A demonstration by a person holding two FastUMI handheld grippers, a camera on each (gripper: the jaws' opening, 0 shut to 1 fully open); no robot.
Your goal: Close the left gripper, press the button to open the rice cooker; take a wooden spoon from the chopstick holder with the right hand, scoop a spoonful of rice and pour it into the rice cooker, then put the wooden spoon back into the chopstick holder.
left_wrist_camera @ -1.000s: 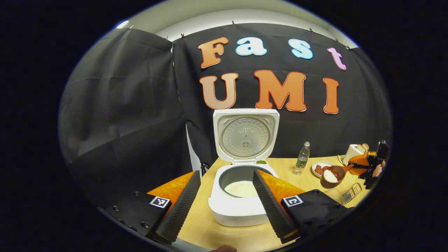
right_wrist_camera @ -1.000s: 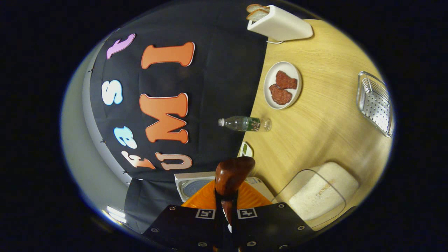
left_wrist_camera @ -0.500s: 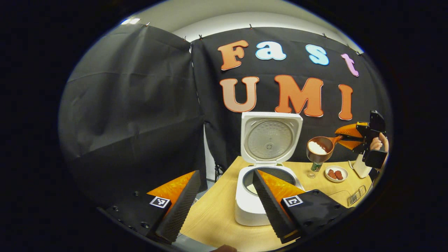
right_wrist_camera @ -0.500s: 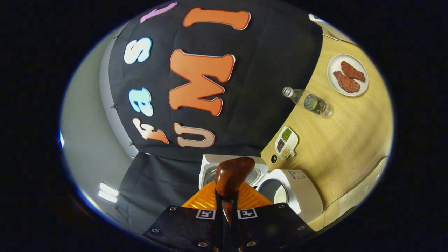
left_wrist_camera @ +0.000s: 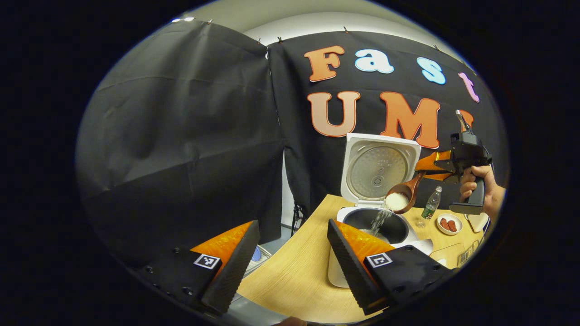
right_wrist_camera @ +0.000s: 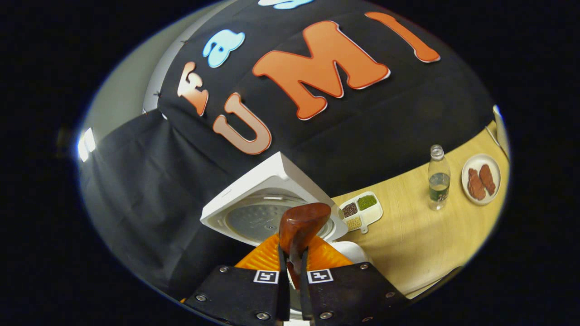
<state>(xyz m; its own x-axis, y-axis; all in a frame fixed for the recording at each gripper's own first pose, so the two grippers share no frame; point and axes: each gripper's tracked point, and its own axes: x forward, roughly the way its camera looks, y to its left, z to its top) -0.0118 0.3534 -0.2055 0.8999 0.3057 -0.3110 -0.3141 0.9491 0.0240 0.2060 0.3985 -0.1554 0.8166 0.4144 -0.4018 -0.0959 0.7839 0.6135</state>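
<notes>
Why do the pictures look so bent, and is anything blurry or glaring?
Left gripper view: the fisheye lens bows the table edge; rice falling from the wooden spoon into the rice cooker streaks with motion blur. Right gripper view: the scene sits tilted, the cooker lid looks stretched, a ceiling light glares at left, and the bottle stays fairly sharp.

No word or number can be read on any object. The only clear signs are small square black-and-white code markers. The left gripper [left_wrist_camera: 292, 224] carries two, one marker [left_wrist_camera: 207, 261] on the body behind each finger. The right gripper [right_wrist_camera: 290, 253] carries two more markers [right_wrist_camera: 266, 276], set left and right of the spoon [right_wrist_camera: 303, 222] handle clamped between its fingers. The cooker lid [left_wrist_camera: 378, 165] has a short raised line of print on its inner plate, too small to read. The far bottle [right_wrist_camera: 438, 181] wears a label band, its print too small to read.
</notes>
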